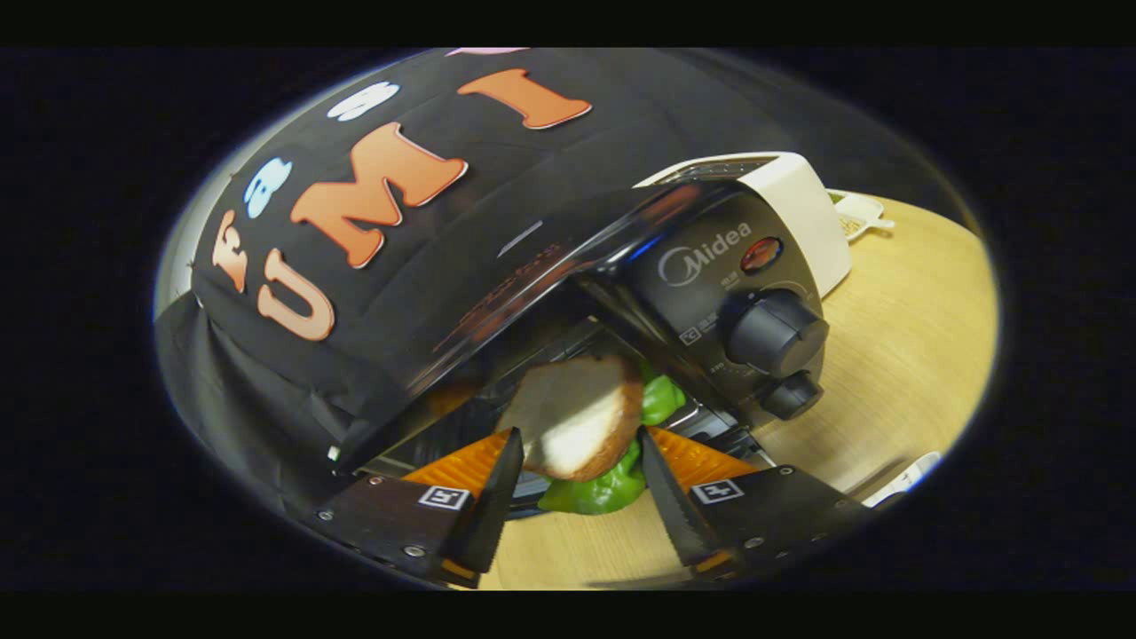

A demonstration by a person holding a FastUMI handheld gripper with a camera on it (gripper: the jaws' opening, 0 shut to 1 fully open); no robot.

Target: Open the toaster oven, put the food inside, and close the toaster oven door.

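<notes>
My gripper (581, 441) is shut on a sandwich (577, 408), a slice of bread with a brown crust and green lettuce (612, 484) hanging out below. It is held tilted, above the table. Just beyond the sandwich is the toaster oven (710, 266), black-fronted with a white body. Its dark cavity (541, 351) with a wire rack shows behind the bread. A glossy black edge of the oven front (532, 275) runs above the cavity. To the right of the cavity are two black knobs (772, 333) on the control panel.
The oven stands on a light wooden table (896, 355). A small white dish (856, 217) lies behind the oven's right side. A white object (905, 475) lies by my right finger. The black booth cloth hangs behind and to the left.
</notes>
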